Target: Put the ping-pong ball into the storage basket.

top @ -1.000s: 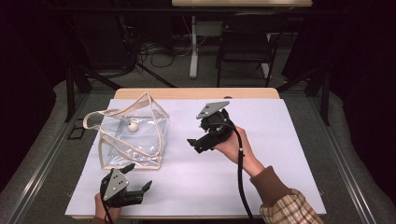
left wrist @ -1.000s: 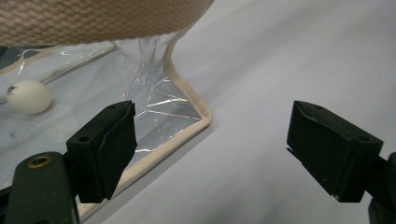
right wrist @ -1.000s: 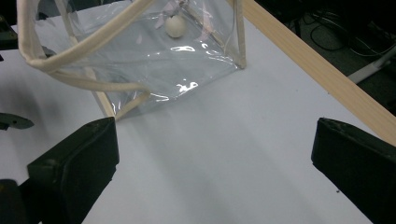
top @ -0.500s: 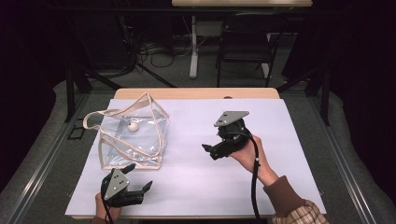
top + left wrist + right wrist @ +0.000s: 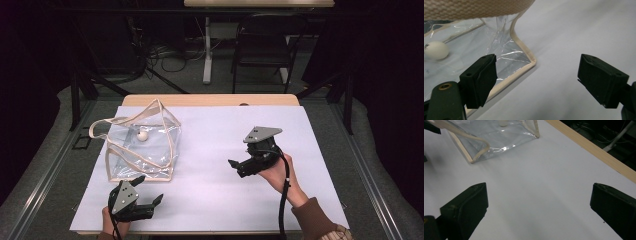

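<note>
Meanwhile the right gripper point(image 5: 239, 167), jaws spread and empty, has drawn farther from the clear bag point(image 5: 142, 147).

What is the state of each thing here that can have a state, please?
Left gripper: open, holding nothing, near the bag's corner.
Right gripper: open, holding nothing, over bare table.
Clear bag: lying on the white table, handles loose.
White ball: resting inside the bag.

Beyond the white-topped table point(image 5: 210, 200) lie grey floor point(image 5: 190, 80), tangled cables point(image 5: 165, 52), a black chair point(image 5: 262, 45) and darkness.
</note>
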### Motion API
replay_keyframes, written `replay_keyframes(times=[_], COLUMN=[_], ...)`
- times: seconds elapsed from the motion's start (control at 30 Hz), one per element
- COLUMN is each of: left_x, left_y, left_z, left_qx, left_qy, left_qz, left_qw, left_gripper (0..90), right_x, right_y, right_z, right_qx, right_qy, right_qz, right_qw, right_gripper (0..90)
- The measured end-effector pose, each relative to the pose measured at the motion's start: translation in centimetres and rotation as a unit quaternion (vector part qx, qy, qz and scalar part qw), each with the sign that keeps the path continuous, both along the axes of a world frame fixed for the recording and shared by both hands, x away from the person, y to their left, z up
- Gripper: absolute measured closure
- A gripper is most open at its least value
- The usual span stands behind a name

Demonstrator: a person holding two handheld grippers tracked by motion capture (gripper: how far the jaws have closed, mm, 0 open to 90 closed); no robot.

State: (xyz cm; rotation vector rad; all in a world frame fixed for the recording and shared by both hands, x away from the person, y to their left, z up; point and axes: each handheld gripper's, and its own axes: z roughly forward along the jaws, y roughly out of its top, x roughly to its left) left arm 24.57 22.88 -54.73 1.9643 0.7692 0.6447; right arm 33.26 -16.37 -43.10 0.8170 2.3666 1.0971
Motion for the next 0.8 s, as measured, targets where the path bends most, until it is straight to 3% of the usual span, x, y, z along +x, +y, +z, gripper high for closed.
replay_keyframes(times=[0.8], left_x=[0.0], left_y=[0.0], left_z=[0.0], left_qx=[0.001], left_qy=[-0.001], left_qz=[0.0], left_qw=[1.0], left_gripper=[16.1], right_x=[-1.8], right_y=[-3.4], right_z=[-4.0], right_qx=[0.0], right_qy=[0.011], right_qz=[-0.031], right_qw=[0.9995], right_gripper=[1.4])
